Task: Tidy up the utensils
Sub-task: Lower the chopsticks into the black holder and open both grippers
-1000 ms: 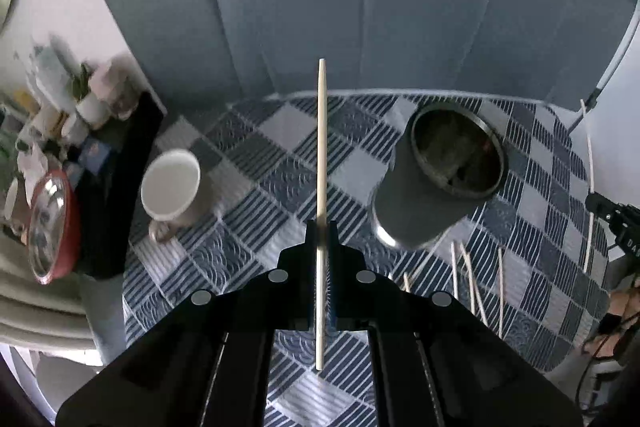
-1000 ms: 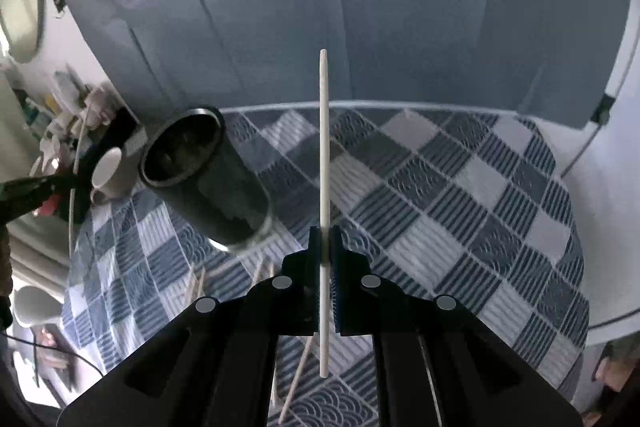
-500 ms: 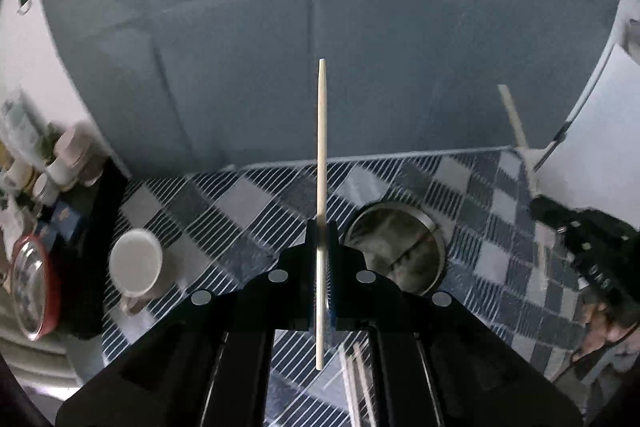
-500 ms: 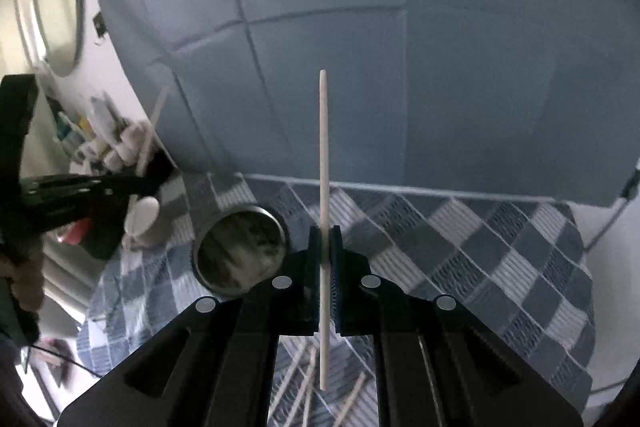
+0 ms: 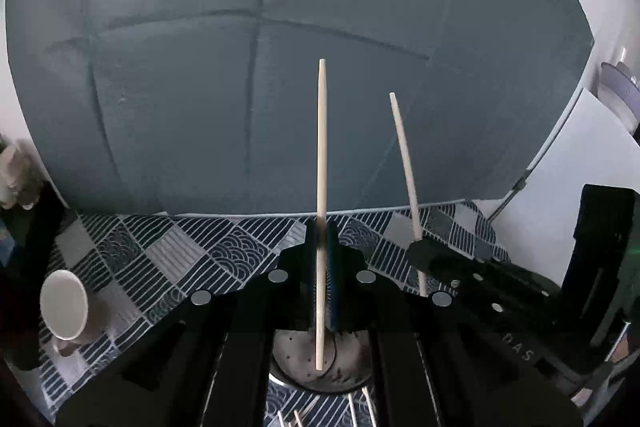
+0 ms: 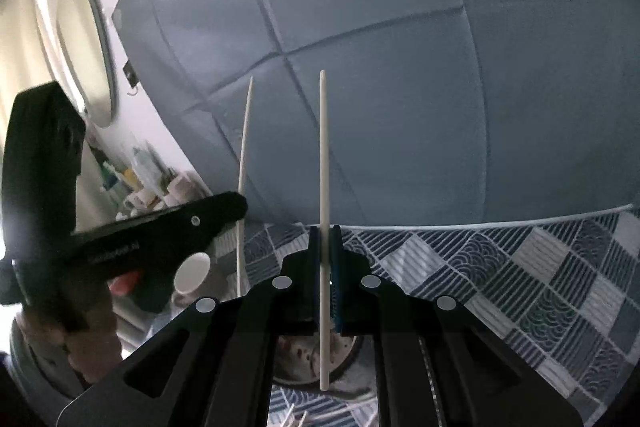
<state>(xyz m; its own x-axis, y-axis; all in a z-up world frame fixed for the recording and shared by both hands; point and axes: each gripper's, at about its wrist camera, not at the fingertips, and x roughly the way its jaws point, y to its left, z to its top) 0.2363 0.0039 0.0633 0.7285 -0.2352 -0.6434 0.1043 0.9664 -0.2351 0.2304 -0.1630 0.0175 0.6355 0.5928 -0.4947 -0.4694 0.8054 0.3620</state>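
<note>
Two chopsticks, one clamped upright in each claw: left gripper (image 5: 320, 259), right gripper (image 6: 325, 267), both above one metal cup (image 5: 304, 359).

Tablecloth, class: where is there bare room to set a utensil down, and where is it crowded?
Free: the checked tablecloth to the right of the right hand-held gripper, out to the table edge, and the patch between the mug and the left hand-held gripper. Crowded: the holder under both chopsticks, with loose sticks in front of it.

Checkered tablecloth (image 5: 160, 259) carries white mug (image 5: 64, 307), metal cup (image 5: 320, 367), loose chopsticks (image 5: 360, 411).
</note>
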